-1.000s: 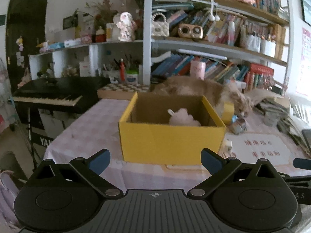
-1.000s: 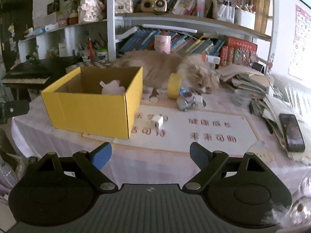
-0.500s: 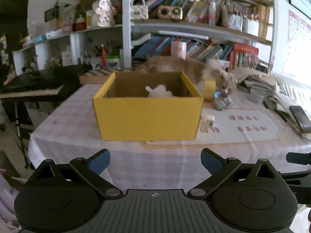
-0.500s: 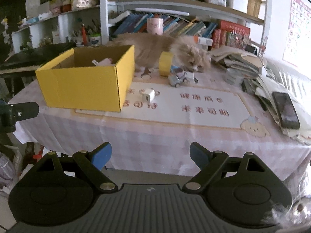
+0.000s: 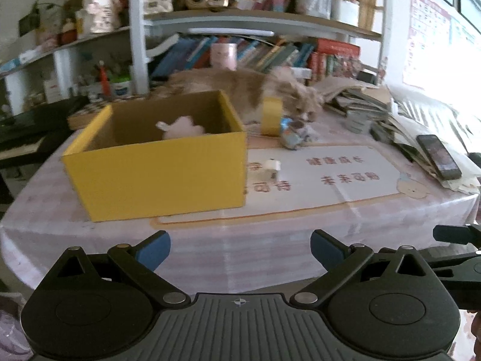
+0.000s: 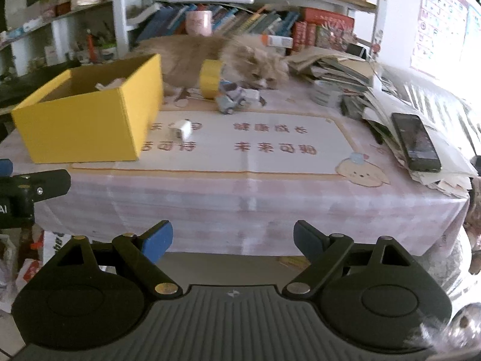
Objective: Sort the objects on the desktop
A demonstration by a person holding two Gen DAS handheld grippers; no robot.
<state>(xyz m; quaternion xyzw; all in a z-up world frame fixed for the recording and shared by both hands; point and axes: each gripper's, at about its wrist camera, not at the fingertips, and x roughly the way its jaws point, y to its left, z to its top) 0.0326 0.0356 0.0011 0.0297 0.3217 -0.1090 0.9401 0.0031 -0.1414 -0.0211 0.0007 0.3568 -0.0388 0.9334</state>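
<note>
Left wrist view: left gripper [image 5: 240,248] empty, jaws wide, now back off table edge, nearer than half-second ago. Right gripper [image 6: 233,239] likewise spread, empty, closing in again. Yellow box [image 5: 159,162] holds pink plush [image 5: 183,126]. White charger [image 6: 180,130], toy car [image 6: 231,100], tape roll [image 6: 211,78] remain on mat [image 6: 270,150]; charger likely next pick.

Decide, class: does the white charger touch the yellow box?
Apart. In the right wrist view a strip of bare mat shows between the charger and the box side wall; the left wrist view shows the same gap.
</note>
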